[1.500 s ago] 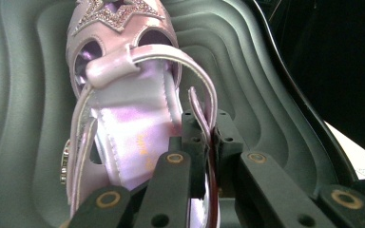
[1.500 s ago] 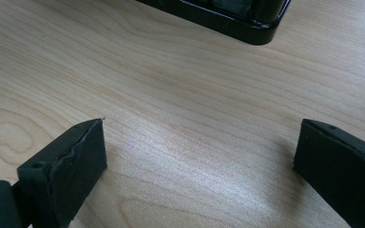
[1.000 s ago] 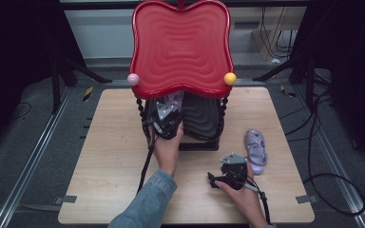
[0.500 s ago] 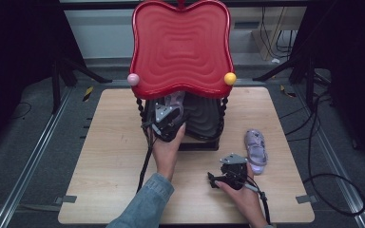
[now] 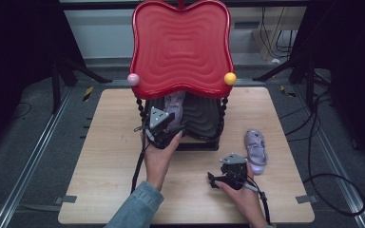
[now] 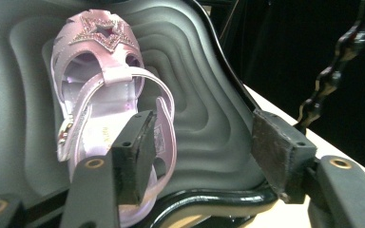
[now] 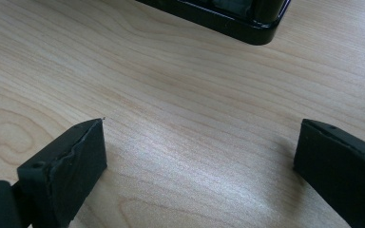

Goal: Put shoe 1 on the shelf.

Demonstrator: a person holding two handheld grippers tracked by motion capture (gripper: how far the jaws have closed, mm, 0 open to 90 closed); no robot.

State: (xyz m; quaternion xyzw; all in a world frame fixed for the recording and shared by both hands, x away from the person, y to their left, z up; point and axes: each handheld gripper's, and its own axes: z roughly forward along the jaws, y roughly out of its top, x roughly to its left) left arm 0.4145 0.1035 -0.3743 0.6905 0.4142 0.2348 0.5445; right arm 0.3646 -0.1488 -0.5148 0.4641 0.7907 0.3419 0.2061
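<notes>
A purple sandal (image 6: 100, 104) is seen lying on the black tray (image 6: 209, 118) of a small rack, under the rack's red top tray (image 5: 180, 47). The sandal has a shiny star on its toe, and the toe points away from the left gripper (image 6: 202, 156). The left gripper is held just in front of the sandal, at the tray's front edge. Its jaws have just been opening and are now apart. The sandal is seen partly behind the left jaw, but it is not squeezed by the pads.

A second purple sandal (image 5: 255, 146) is seen on the wooden table (image 5: 104, 142), to the right of the rack. The right gripper (image 5: 214, 179) is held low over the table, near that sandal but not touching it. Its jaws are wide apart, and bare wood is seen between them.
</notes>
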